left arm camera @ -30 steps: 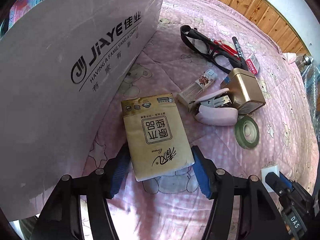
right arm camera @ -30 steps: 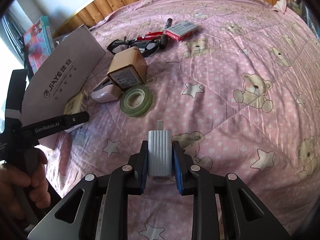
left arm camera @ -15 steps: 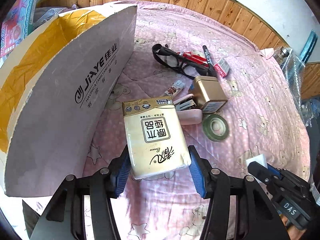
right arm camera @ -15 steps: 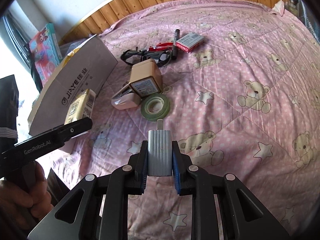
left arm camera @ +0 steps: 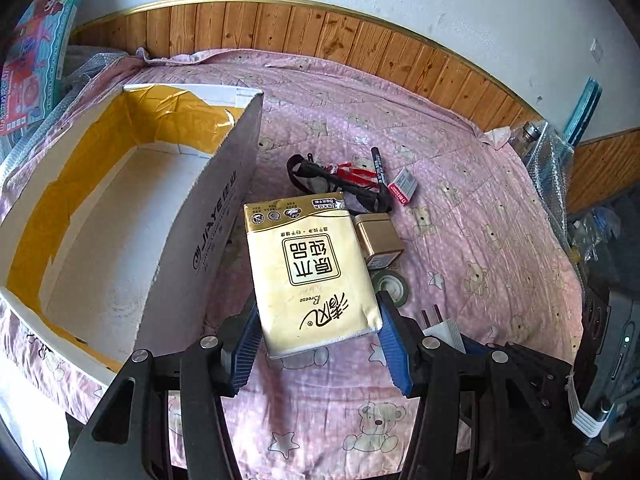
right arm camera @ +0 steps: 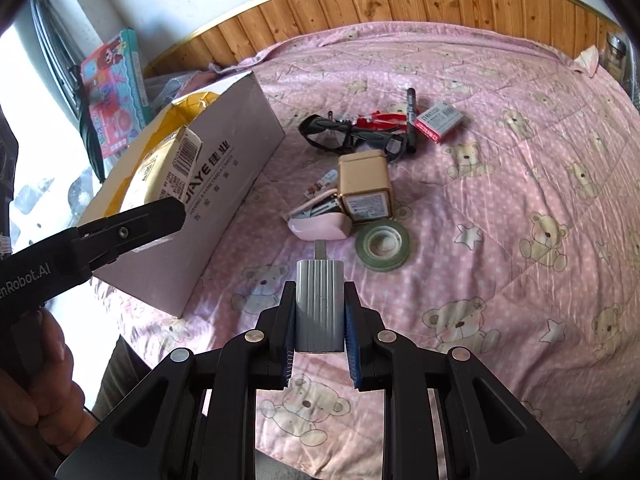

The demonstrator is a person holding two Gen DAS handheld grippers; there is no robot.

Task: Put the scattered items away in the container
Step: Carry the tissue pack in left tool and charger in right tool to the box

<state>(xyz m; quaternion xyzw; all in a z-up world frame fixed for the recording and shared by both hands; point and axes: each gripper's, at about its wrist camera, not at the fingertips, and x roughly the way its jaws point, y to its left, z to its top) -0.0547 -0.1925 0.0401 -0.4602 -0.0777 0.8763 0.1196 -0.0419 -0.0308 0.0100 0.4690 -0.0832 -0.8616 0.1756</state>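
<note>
My left gripper [left arm camera: 316,340] is shut on a yellow tissue pack [left arm camera: 308,272], held in the air just right of the open cardboard box [left arm camera: 224,200]. Seen from the right wrist, the tissue pack [right arm camera: 168,168] hangs at the box's near rim [right arm camera: 224,184]. My right gripper [right arm camera: 320,320] is shut on a grey ribbed plug adapter [right arm camera: 320,304], above the pink bedspread. On the bed lie a gold tin [right arm camera: 364,184], a pink stapler [right arm camera: 316,224], a green tape roll [right arm camera: 383,243], black glasses [right arm camera: 344,132], a marker [right arm camera: 410,112] and a red-and-white small box [right arm camera: 440,120].
The box interior [left arm camera: 108,208] is lined with yellow tape and holds nothing visible. A wooden wall panel [left arm camera: 360,36] borders the bed. A colourful toy box [right arm camera: 116,88] stands behind the cardboard box. A person's hand [right arm camera: 40,400] holds the left gripper.
The left gripper has lifted the tissue pack off the bedspread and risen above the box wall, so the box's inside shows. The right gripper has risen too, still holding the plug adapter.
</note>
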